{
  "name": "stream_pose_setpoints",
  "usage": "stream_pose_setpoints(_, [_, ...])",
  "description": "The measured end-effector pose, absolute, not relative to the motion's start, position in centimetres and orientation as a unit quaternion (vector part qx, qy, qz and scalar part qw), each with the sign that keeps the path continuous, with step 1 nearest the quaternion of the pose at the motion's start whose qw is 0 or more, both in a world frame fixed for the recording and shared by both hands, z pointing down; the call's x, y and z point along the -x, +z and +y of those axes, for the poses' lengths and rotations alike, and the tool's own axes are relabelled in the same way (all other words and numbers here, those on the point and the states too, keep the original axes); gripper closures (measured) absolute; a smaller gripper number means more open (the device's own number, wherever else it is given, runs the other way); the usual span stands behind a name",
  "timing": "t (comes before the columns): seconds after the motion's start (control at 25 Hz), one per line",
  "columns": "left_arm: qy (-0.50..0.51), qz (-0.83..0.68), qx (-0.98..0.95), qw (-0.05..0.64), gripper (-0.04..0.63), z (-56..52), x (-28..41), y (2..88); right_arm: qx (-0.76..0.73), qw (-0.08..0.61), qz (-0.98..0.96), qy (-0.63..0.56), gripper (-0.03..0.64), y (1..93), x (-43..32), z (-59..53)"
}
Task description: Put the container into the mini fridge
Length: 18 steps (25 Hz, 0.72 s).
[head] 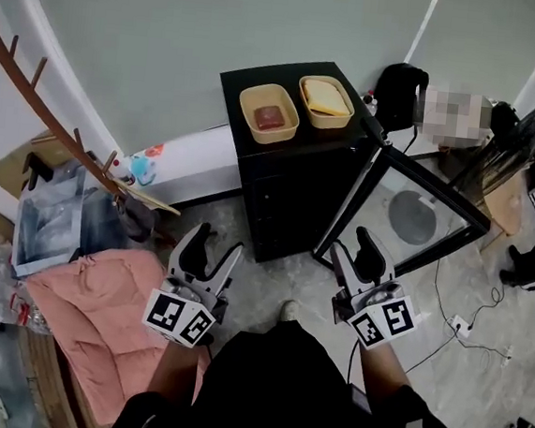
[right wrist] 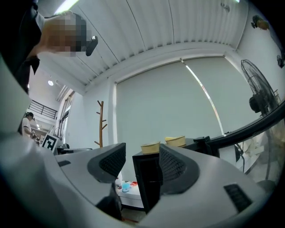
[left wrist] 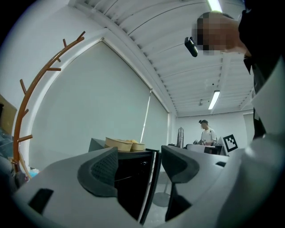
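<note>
container [head: 269,113]: left edge of mini fridge [head: 293,197] top; likely light, thin, flexible; pinch the rim.
left gripper [head: 218,241], right gripper [head: 349,242]: jaws apart, empty.

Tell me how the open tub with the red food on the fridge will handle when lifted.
The tub looks thin-walled and shallow, so it is probably light and may flex if squeezed. It has no lid, so tilting could spill the red food. Its low, wide shape on the fridge suggests it will slide rather than tip if pushed.
</note>
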<state>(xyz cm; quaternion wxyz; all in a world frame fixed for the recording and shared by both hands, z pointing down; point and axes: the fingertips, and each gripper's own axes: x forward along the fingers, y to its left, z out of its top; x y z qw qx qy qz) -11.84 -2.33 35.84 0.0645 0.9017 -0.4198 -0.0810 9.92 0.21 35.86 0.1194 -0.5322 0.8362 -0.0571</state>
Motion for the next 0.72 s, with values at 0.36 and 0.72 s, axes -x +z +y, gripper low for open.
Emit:
stream_pose_setpoints(0.36, [-0.057,-0.412,-0.909,0.043,0.29,-9.0,8.1,35.2,0.505,0.135,0.85,-0.064,0.373,36.0,-12.0,-6.7])
stream_pose_setpoints(0.72, [0.008,-0.391,-0.921,-0.004,0.29,-14.1,5.2,34.9,0.468,0.14,0.868,-0.093,0.39,36.2,-13.7,-10.7])
